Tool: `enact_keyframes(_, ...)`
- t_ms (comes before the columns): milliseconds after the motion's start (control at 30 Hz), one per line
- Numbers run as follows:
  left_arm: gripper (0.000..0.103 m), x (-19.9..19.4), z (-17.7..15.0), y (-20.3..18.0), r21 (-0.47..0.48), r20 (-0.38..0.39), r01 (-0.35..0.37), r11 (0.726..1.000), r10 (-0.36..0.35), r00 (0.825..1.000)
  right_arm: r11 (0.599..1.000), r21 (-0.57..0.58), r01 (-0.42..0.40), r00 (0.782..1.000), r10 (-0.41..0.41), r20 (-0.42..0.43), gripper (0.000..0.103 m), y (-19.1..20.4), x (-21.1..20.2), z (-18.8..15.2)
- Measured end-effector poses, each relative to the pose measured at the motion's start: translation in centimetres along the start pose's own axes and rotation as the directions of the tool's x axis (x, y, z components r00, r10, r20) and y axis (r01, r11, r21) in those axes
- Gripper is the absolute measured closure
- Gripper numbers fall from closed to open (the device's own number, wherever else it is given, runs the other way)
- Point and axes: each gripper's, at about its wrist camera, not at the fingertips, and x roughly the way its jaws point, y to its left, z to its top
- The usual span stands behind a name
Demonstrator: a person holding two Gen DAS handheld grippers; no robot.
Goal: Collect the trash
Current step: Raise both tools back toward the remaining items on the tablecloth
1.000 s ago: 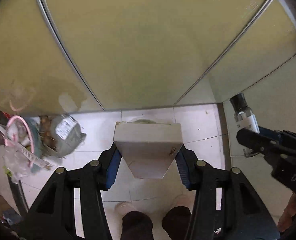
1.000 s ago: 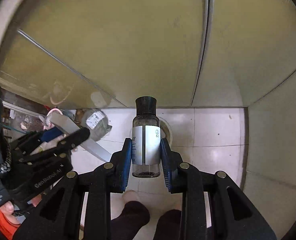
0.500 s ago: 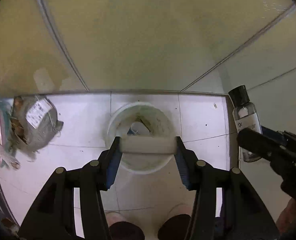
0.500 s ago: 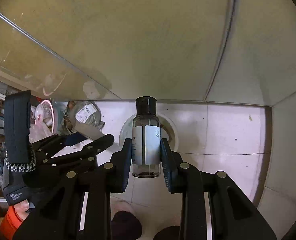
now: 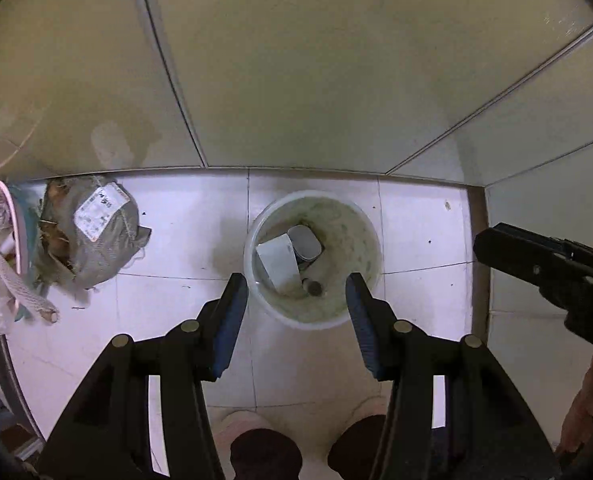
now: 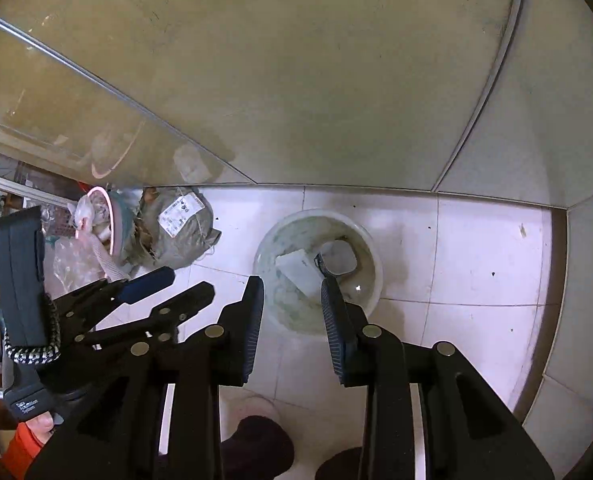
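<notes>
Feet [image 5: 264, 452] of the person at the near edge of the tiled floor [image 5: 184, 240], both tools pointing steeply down over it.

Left gripper [image 5: 296, 280]: jaws roughly half apart, nothing between the pads, hanging above the near rim of the bucket. Right gripper [image 6: 292, 282]: narrower gap, also empty, tips over the bucket's near-left rim. The two tools sit near each other, not touching.

Bucket [image 5: 312, 322]: white, round, stained inside, standing on the floor close to its far edge, toward the far right corner. Trash is already inside: white box [image 5: 276, 260] leaning tilted, small bottle [image 5: 312, 287] with a dark cap low at the near wall, and a grey rounded container [image 5: 304, 242] behind the box. What that last one is, can't tell.

Grey bag [image 5: 96, 236] with a white label lies at the far left edge of the floor, well apart from the bucket. Pink-rimmed basket [image 5: 16, 232] stuffed with plastic is just beside it.

Judgement: deposit looks done for both hands, so the step is clearing out. Lift both tools straight up, jaws kept apart, so no tip catches the rim and tips the bucket. Don't swing sideways until the tips are clear. The bag looks like a likely next pick; it's soft, so it probably needs a wide jaw.

Yellowish wall panels [image 5: 296, 80] behind, nothing on them.
</notes>
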Motion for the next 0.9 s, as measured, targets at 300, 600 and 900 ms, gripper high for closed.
enact_keyframes(300, 0.053, -13.2, 1.8, -2.3, 0.004, 0.072, 0.02, 1.0, -0.02, 0.997, 1.0, -0.007, 0.0, 0.998, 0.0, 0.055, 0.076, 3.3, -10.5, 0.9)
enact_keyframes(600, 0.053, -31.5, 4.0, -5.7, 0.062, 0.23, 0.032, 0.998, -0.045, 0.972, 0.999, -0.04, 0.023, 0.98, -0.015, 0.199, 0.076, 9.9, -25.8, 1.9)
enact_keyframes(900, 0.052, -48.7, 5.9, -6.6, 0.128, 0.409, 0.024, 0.992, -0.074, 0.91, 0.997, -0.035, 0.067, 0.924, -0.049, 0.38, 0.075, 15.7, -39.5, 1.9)
